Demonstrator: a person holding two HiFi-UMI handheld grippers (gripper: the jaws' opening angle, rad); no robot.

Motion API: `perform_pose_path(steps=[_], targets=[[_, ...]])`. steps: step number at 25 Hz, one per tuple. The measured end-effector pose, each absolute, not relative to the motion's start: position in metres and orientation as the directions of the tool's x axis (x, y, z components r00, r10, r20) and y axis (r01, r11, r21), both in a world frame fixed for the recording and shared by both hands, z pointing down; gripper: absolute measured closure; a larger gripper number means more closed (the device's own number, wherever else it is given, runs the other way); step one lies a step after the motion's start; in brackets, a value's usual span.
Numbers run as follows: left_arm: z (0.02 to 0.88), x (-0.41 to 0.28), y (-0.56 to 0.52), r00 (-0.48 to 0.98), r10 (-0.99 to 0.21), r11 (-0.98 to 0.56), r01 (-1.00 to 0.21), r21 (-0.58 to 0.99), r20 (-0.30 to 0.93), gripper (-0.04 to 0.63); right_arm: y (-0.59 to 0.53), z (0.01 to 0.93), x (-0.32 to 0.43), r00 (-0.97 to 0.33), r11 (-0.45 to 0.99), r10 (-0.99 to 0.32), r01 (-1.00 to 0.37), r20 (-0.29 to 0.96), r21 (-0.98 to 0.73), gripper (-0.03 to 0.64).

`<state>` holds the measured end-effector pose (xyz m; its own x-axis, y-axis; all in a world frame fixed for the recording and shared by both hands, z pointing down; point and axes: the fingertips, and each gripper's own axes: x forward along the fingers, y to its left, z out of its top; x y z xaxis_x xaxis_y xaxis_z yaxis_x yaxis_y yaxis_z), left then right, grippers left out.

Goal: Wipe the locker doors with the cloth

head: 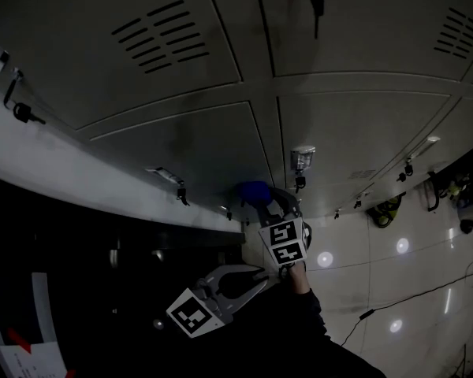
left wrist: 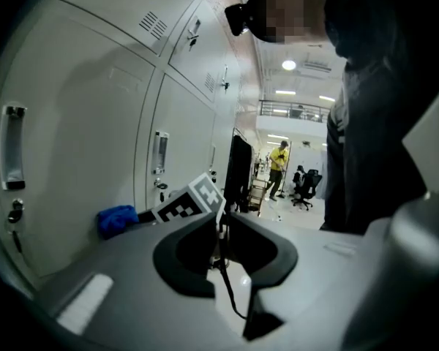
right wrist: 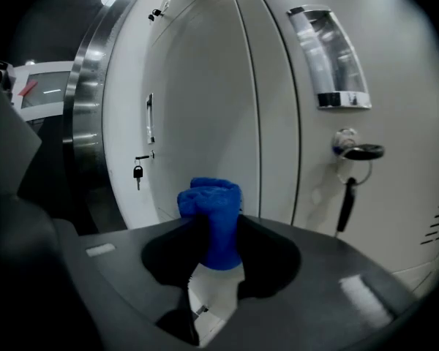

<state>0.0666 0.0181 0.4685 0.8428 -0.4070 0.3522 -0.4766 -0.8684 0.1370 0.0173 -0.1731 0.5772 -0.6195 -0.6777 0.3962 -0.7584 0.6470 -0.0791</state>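
Grey locker doors [head: 197,144] fill the head view. A bunched blue cloth [right wrist: 212,218] stands up between the jaws of my right gripper [right wrist: 214,236], which is shut on it. In the head view that right gripper [head: 260,201] holds the blue cloth [head: 252,190] close to a lower locker door; contact cannot be told. In the left gripper view the blue cloth [left wrist: 117,220] lies next to the locker door [left wrist: 80,137]. My left gripper [head: 262,276] hangs lower and nearer me, away from the doors. The left gripper [left wrist: 222,221] has its jaws together with nothing held.
A recessed handle [right wrist: 329,57] and a key in its lock [right wrist: 362,152] sit right of the cloth, and a small padlock [right wrist: 137,172] hangs further left. A cable [head: 410,298] crosses the tiled floor. Gear [head: 386,209] lies by the lockers. A person in yellow [left wrist: 280,159] stands far down the hall.
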Motion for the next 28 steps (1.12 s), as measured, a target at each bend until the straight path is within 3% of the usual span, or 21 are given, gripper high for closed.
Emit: perform_pose_path(steps=[13,28], targets=[[0.470,0.091,0.025,0.847,-0.408,-0.867,-0.476,0.147,0.339,0.541,-0.166,0.581,0.048,-0.622,0.641,-0.677,-0.761,0.394,-0.101,0.495],[0.473,0.003,0.036,0.827,-0.445,-0.844,-0.516,0.146,0.344,0.541,-0.140,0.586,-0.067,-0.711,0.740,-0.584,-0.664,0.392,-0.101,0.495]])
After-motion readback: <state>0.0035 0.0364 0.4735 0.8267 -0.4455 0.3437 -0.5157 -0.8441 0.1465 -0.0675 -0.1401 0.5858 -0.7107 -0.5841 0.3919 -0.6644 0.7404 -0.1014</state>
